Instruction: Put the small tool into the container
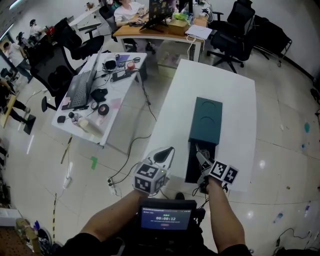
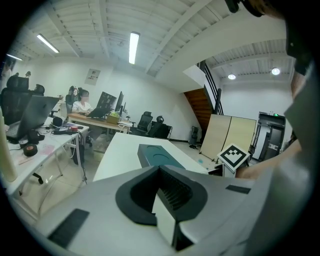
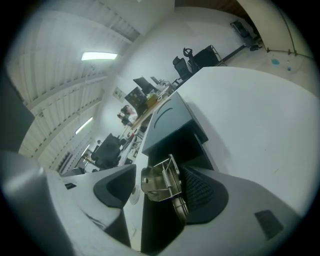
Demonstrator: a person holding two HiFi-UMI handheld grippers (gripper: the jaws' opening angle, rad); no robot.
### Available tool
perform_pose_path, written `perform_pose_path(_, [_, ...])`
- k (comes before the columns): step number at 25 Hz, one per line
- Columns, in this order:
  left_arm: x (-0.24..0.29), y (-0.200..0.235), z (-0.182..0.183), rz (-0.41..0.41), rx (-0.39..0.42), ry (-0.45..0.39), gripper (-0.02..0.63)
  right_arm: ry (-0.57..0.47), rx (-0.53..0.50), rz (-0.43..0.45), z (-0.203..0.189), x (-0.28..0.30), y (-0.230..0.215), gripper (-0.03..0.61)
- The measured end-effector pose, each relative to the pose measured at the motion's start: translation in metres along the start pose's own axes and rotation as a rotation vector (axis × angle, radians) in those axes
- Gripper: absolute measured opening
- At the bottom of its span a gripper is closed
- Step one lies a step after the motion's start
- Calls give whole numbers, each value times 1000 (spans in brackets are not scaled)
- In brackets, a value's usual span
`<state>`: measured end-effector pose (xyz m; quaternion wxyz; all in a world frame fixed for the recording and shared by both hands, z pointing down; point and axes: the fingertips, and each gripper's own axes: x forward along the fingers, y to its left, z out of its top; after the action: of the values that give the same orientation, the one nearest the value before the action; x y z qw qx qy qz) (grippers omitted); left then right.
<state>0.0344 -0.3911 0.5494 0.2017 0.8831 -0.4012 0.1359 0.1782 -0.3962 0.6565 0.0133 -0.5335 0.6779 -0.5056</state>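
Note:
A dark teal container [image 1: 206, 120] lies lengthwise on the white table [image 1: 235, 95], its black open end [image 1: 193, 165] facing me. My right gripper [image 1: 201, 159] hovers over that opening. In the right gripper view, the small metal tool [image 3: 157, 189], a sprung clip, sits between the wide-apart jaws of the right gripper [image 3: 160, 171], leaning on the right pad [image 3: 202, 192] with a gap to the left pad; the container [image 3: 170, 117] lies just beyond. My left gripper [image 1: 162, 156] hangs off the table's near left edge. Its jaws [image 2: 160, 169] meet at the tips with nothing between them.
A cluttered desk with a laptop [image 1: 80, 90] stands to the left across a floor gap with a cable [image 1: 132, 147]. Office chairs [image 1: 235, 35] and another desk with a seated person [image 1: 130, 10] are at the back. A screen [image 1: 166, 218] sits at my chest.

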Motion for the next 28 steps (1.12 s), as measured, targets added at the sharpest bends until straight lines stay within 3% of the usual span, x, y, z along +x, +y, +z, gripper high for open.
perform_pose_path(2, [-1, 0, -1, -1, -1, 2, 9, -5, -13, -15, 1, -2, -1, 277])
perform_pose_path(7, [-3, -6, -3, -10, 0, 2, 9, -27, -55, -37, 6, -10, -1, 273])
perform_pose_path(12, [-5, -5, -4, -4, -2, 9, 9, -46, -48, -50, 14, -16, -5, 225])
perform_pose_path(16, [-6, -4, -4, 5, -3, 8, 9, -22, -67, -70, 13, -17, -11, 158])
perform_pose_path(23, [-7, -7, -1, 3, 2, 2, 9, 56, -119, -142, 11, -13, -27, 122])
perform_pose_path(26, [-8, -8, 1, 1, 4, -5, 9, 77, -125, -170, 12, -13, -36, 23])
perform_pose_path(28, [-8, -7, 2, 1, 3, -7, 9, 87, -130, -176, 11, -12, -38, 23])
